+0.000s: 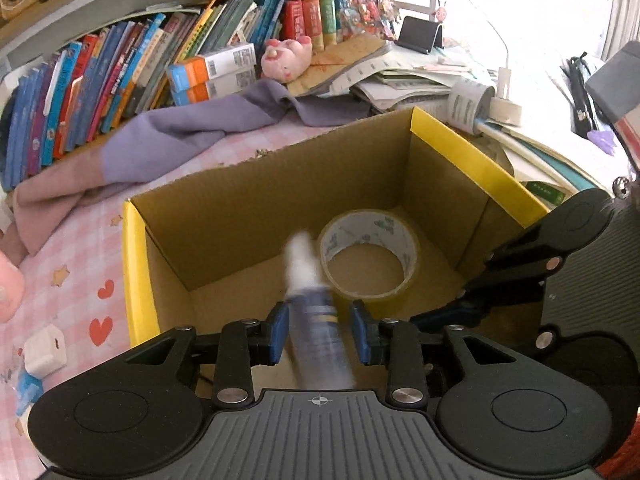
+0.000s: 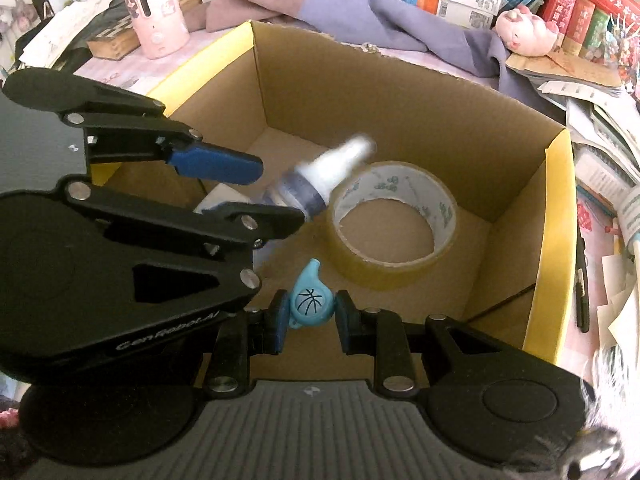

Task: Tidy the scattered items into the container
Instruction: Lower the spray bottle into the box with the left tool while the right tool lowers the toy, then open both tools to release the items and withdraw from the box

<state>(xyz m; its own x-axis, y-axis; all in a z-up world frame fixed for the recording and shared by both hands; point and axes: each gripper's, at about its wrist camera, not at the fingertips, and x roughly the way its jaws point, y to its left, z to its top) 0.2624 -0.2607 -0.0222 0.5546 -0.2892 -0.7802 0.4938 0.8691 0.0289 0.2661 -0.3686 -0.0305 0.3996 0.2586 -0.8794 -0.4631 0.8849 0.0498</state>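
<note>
An open cardboard box (image 1: 136, 264) with yellow flaps sits on the pink tablecloth, and a roll of tape (image 1: 376, 228) lies on its floor. My left gripper (image 1: 320, 332) hangs over the box. A blurred spray bottle (image 1: 316, 320) with a white cap is between its blue pads, with a gap on the right side, so the pads are open around it. In the right wrist view the bottle (image 2: 320, 176) tilts beside the tape (image 2: 384, 268), off the left gripper (image 2: 272, 192). My right gripper (image 2: 310, 312) is shut on a small blue whistle (image 2: 310, 300) with a basketball print, above the box (image 2: 556, 240) floor.
A purple and pink cloth (image 1: 172, 140) lies behind the box. Books (image 1: 100, 92) and a plush pig (image 1: 286, 58) line the back. A white charger (image 1: 44, 350) lies at the left of the box. Papers (image 1: 408, 80) pile at the right, and a pink cylinder (image 2: 156, 12) stands far left.
</note>
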